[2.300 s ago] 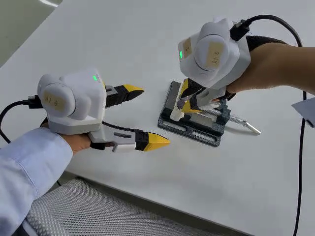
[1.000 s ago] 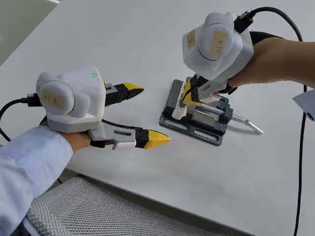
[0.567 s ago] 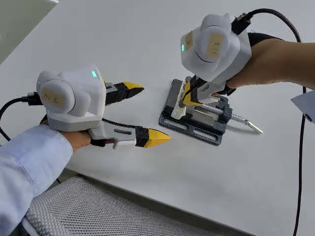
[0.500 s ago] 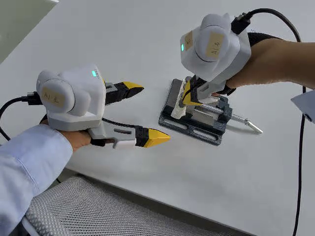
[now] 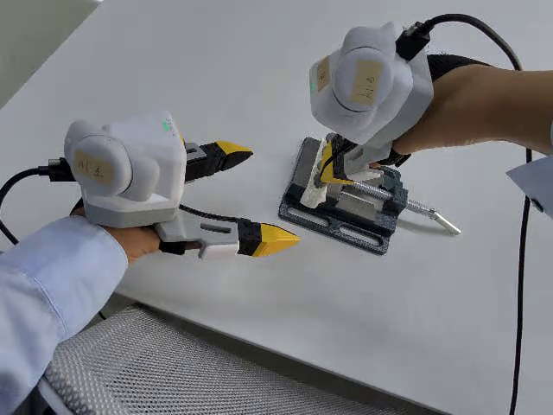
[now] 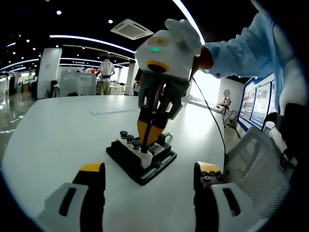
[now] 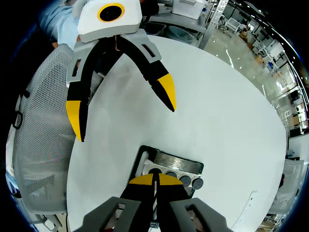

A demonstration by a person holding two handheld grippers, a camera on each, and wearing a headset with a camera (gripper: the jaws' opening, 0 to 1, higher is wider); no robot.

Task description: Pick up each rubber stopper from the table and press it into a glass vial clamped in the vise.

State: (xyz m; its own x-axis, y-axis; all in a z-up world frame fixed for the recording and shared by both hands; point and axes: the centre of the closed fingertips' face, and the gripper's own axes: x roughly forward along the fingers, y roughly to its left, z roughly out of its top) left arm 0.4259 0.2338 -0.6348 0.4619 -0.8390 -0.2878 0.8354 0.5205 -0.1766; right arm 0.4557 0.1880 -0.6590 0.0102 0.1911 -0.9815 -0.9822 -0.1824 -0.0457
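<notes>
1. The right gripper (image 5: pixel 329 170) is pointing straight down over the vise (image 5: pixel 346 226), which is sitting at about 2 o'clock from the left gripper (image 5: pixel 256 197) on the white table (image 5: pixel 259 69).
2. The right gripper's jaws are closing tip to tip with nothing visible between them. In the right gripper view the tips are meeting over the 9 o'clock end of a row of dark stoppers (image 7: pixel 185 180) along the clamp. The vials beneath are too hidden to describe.
3. The left gripper is hovering with its jaws spread wide and nothing in them.
4. The step looks like pressing the end stopper home. It is probably best done by bearing down squarely on the stopper's centre, along the vial's axis, with slow steady force.
5. A tilted push is likely to cock the stopper or lever the glass sideways, so the wrist should be staying vertical.
6. Sliding towards 3 o'clock risks knocking the neighbouring stopper.
</notes>
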